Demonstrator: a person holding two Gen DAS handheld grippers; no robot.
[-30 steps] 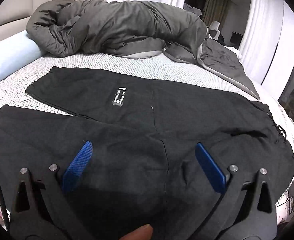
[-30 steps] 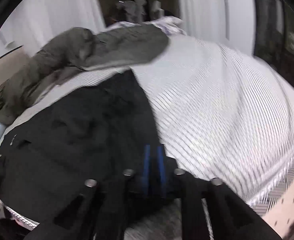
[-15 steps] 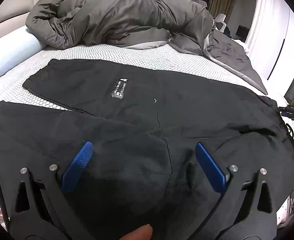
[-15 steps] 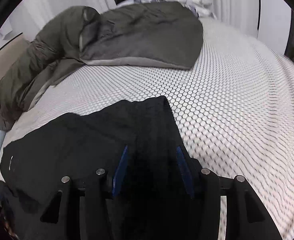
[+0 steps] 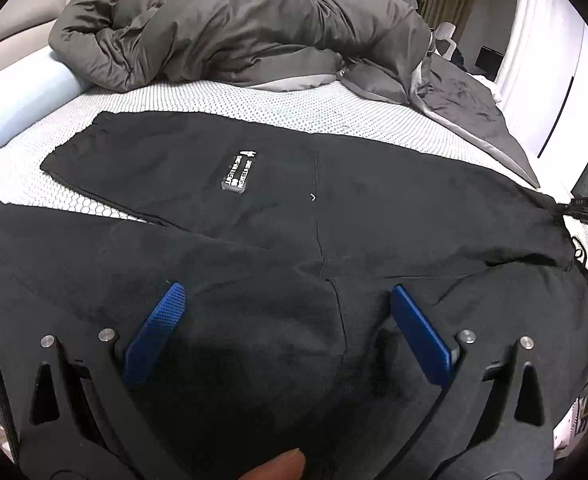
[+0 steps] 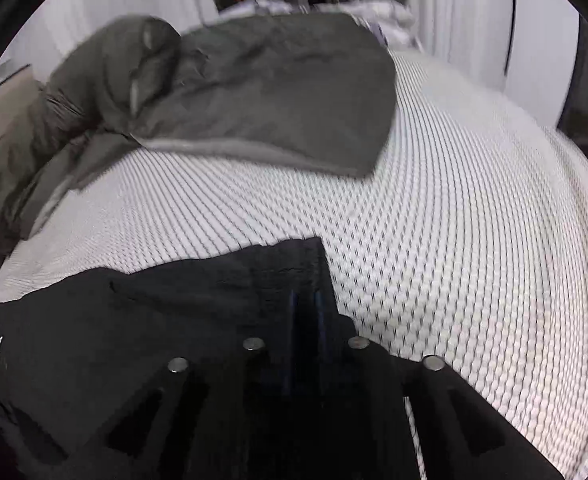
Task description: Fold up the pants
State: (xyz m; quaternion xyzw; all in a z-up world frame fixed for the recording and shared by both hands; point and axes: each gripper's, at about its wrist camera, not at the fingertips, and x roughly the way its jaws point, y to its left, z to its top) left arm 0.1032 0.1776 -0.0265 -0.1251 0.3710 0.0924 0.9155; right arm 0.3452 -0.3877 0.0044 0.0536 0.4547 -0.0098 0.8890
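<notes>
Step in hand: the lengthwise fold looks about to start, one leg onto the other; the black pants (image 5: 334, 216) lie spread on the bed (image 5: 285, 108), legs toward nine o'clock, waist toward three o'clock
Left gripper (image 5: 285, 316): jaws wide, holding nothing, poised over the crotch seam
Right gripper (image 6: 306, 320): jaws narrow, pinched on the waistband corner at the pants' far edge
Next move: probably calls for the left gripper to nip the near leg while the right one carries its corner across
Hard to make out: right view is motion-blurred, so the depth of the pinch is unclear; near leg hem is cut off at seven o'clock; grey duvet (image 5: 229, 28) lies at twelve o'clock, apart from the pants
</notes>
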